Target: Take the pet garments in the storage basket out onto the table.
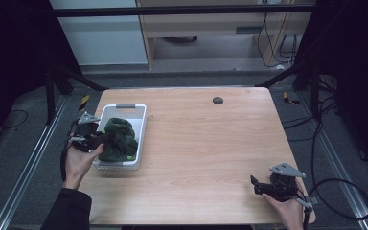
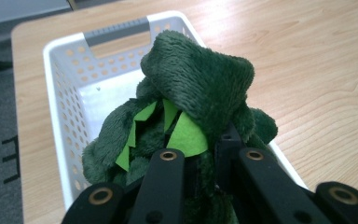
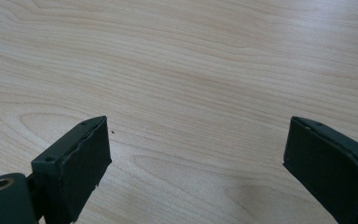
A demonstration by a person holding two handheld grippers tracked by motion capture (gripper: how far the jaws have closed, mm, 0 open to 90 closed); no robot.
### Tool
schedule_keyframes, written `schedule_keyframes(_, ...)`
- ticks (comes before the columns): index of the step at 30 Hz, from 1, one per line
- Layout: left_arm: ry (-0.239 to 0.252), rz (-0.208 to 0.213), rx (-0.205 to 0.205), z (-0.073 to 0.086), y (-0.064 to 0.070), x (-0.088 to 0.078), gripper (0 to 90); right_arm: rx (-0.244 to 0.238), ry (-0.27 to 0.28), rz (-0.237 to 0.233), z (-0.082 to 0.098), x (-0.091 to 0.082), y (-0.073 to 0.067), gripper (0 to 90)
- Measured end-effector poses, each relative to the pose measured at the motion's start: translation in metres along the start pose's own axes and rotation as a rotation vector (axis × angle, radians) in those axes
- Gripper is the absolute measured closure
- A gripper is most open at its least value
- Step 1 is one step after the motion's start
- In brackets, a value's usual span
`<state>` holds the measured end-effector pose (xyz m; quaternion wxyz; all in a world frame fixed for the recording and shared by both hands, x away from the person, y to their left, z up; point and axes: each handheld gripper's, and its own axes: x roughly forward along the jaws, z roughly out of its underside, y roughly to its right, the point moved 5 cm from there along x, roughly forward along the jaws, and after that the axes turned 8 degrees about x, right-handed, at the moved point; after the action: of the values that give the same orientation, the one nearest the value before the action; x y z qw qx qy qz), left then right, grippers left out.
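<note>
Clamping my left gripper [image 2: 200,154] on the green plush toy [image 2: 193,88], I hold it over the white basket [image 2: 63,93], its dark pile bunched between the two black jaws and bright green felt bits showing just above them. Seen from the high view, the toy [image 1: 119,138] sits in the basket [image 1: 141,125] near the left edge of the table [image 1: 206,143]. My right gripper [image 3: 196,158] rests low over bare wood at the near right corner, jaws wide apart with nothing between them.
</note>
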<state>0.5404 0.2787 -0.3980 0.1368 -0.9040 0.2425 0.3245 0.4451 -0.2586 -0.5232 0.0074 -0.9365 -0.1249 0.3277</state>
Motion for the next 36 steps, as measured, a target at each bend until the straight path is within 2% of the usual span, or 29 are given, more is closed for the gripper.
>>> schedule_keyframes(7,0.029,-0.008,0.012,-0.011,-0.002,-0.015,84.3,-0.002,0.002,0.0,0.0,0.0,0.0,7.2)
schedule_keyframes(20,0.049,-0.001,0.048,-0.026,0.005,-0.033,84.3,0.003,0.004,-0.001,-0.001,-0.002,0.0,7.1)
schedule_keyframes(29,0.067,0.022,0.098,-0.04,0.016,-0.056,84.3,0.001,0.008,0.002,-0.001,-0.002,0.0,7.1)
schedule_keyframes(36,0.069,0.048,0.136,-0.048,0.027,-0.066,84.3,-0.001,0.012,0.004,-0.002,-0.003,0.001,7.0)
